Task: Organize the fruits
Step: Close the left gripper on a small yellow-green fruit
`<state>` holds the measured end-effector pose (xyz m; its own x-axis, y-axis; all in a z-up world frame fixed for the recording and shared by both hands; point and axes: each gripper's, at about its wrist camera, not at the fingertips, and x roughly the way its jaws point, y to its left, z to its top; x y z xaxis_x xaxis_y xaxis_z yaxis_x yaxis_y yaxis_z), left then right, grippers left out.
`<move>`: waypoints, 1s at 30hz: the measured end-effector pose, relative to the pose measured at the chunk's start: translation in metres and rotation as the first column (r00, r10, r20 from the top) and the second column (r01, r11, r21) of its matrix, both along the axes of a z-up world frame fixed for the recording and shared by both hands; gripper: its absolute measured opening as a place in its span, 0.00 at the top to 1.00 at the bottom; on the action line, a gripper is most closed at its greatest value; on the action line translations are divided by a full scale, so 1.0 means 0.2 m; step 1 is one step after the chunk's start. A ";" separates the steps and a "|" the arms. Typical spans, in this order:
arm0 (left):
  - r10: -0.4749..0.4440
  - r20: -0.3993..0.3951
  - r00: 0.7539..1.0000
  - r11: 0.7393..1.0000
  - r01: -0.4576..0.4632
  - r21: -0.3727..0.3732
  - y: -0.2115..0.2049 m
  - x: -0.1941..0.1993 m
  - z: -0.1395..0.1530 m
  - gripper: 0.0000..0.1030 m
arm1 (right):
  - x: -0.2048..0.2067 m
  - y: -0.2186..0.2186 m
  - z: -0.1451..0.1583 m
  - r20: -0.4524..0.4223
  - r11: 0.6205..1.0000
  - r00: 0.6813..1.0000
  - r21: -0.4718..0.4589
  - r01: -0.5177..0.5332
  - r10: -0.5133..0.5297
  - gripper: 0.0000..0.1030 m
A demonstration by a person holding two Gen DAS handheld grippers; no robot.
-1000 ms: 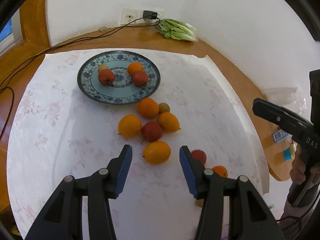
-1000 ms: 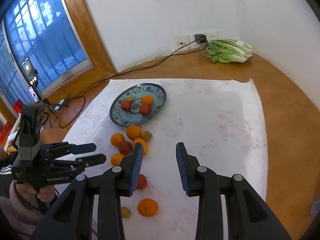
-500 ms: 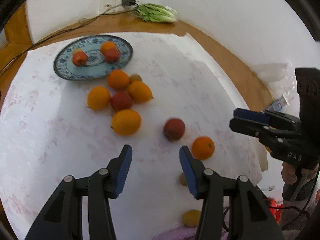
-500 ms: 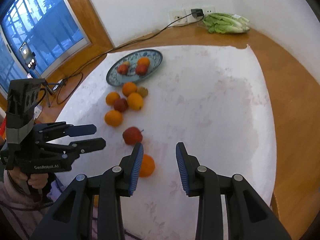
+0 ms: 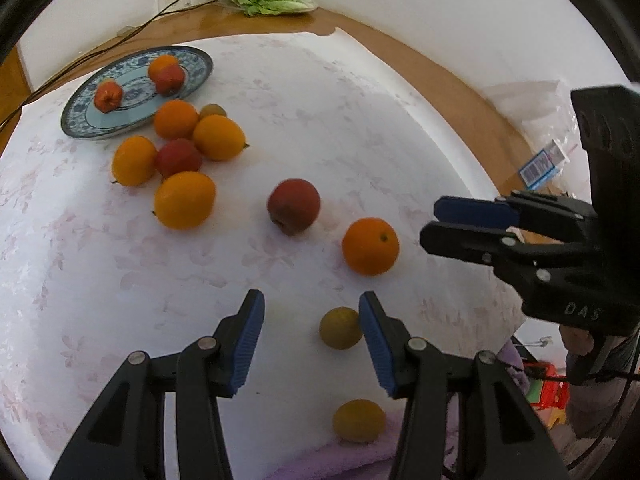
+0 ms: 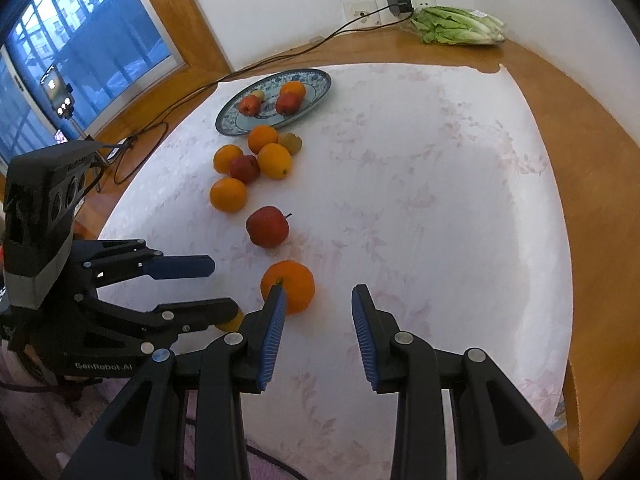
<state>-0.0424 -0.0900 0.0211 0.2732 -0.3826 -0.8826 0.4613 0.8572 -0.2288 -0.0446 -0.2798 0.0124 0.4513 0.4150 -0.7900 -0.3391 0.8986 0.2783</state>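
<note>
A blue-patterned plate (image 5: 86, 126) (image 6: 320, 84) holds several fruits at the far left. A cluster of oranges (image 5: 184, 200) and a red apple (image 5: 178, 158) lies just below it. A lone red apple (image 5: 294, 206) (image 6: 267, 227) and an orange (image 5: 370, 246) (image 6: 292, 284) sit nearer. A small yellow-green fruit (image 5: 340, 328) lies between my left gripper's (image 5: 311, 330) open, empty fingers, close to the right one. Another yellow fruit (image 5: 359, 420) sits at the cloth's near edge. My right gripper (image 6: 318, 326) is open and empty, its left fingertip in front of the orange.
A white floral cloth (image 6: 420, 200) covers the round wooden table (image 6: 580, 140). Bagged lettuce (image 6: 456, 26) and a wall socket with a black cable (image 6: 396, 4) are at the back. A phone on a stand (image 6: 58, 88) stands by the window. A plastic bag (image 5: 540, 120) lies at the right.
Both grippers have pulled back toward the near edge of the table and swung right. The lone apple, orange and small yellow fruits now lie close in front. Both grippers stay open.
</note>
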 end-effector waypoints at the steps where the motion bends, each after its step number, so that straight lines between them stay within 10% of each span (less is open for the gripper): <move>1: -0.008 -0.001 1.000 1.000 0.008 0.000 -0.01 -0.01 0.00 0.50 | 0.00 0.00 0.00 -0.002 1.000 1.000 0.002 0.001 -0.001 0.66; 15: -0.061 -0.016 0.998 0.998 0.061 -0.001 -0.04 -0.04 -0.03 0.75 | 0.01 0.00 -0.03 -0.012 1.000 1.000 0.012 -0.007 0.007 0.66; 30: 0.029 0.011 1.000 0.999 -0.029 -0.014 0.07 0.02 0.01 0.75 | 0.01 0.07 -0.05 -0.027 0.999 0.998 0.012 -0.049 0.049 0.66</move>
